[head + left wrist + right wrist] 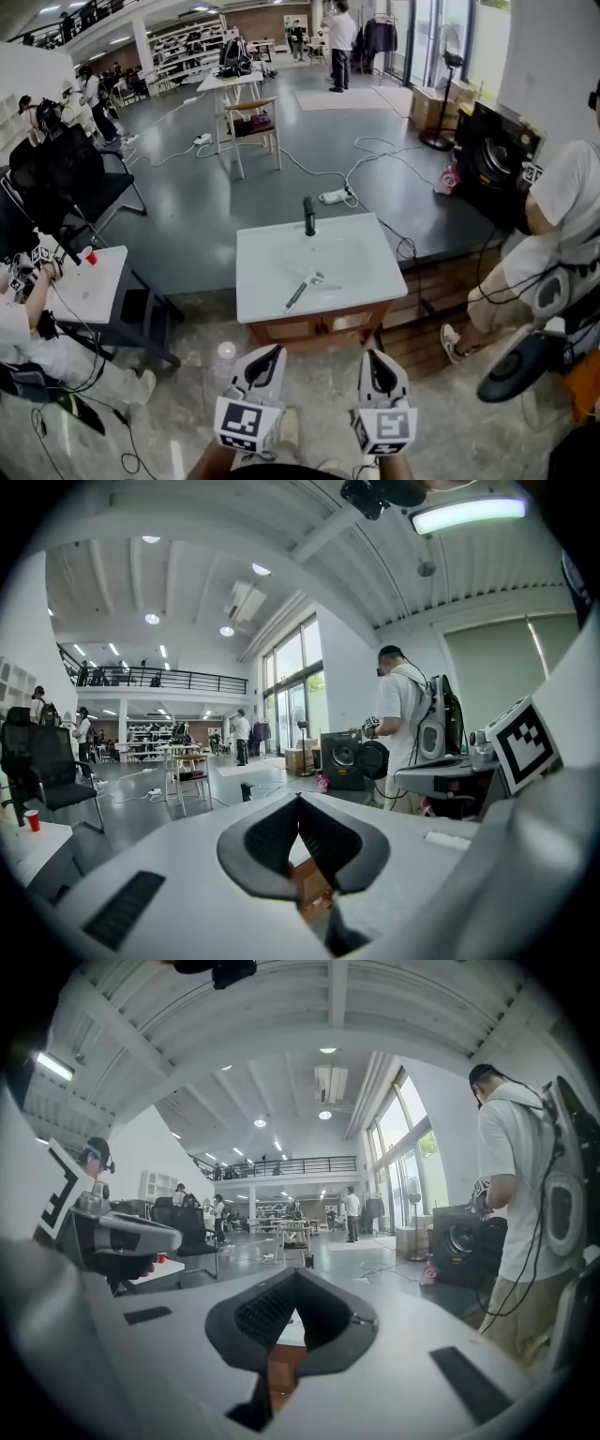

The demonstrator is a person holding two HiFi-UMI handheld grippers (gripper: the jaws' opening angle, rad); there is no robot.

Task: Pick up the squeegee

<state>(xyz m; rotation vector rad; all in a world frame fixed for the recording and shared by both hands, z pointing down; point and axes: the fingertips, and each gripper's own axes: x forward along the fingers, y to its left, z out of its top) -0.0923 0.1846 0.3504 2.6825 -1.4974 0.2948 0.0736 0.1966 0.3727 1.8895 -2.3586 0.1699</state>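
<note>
We hold our two grippers low in the head view, side by side and both pointing up the frame toward the sink (265,246). The left gripper (274,352) sits just left of the bottom centre and the right gripper (371,356) just right of it. Each shows its marker cube at the bottom edge.

In the left gripper view the left gripper (298,801) is clenched: its dark pads meet at the tips and nothing is caught between them. The right gripper view shows the same for the right gripper (294,1275), with tips together and nothing held.

The squeegee (300,292) lies in the white basin, near the middle of the head view. It slants, with its dark handle toward the lower left and its pale head toward the upper right. It is well apart from both grippers, and neither touches it. A black faucet (309,216) stands upright at the far rim of the sink, above the squeegee in the frame. Under the basin is a wooden cabinet (323,326), just above our gripper tips in the picture.

At the right edge of the head view stands a person (553,225) in a white shirt, next to a dark washer (492,155). At the left is a small white table (89,291) with a red cup (89,256) on it, and a black chair (66,178) above it. White cables (366,155) trail over the grey floor beyond the sink.
</note>
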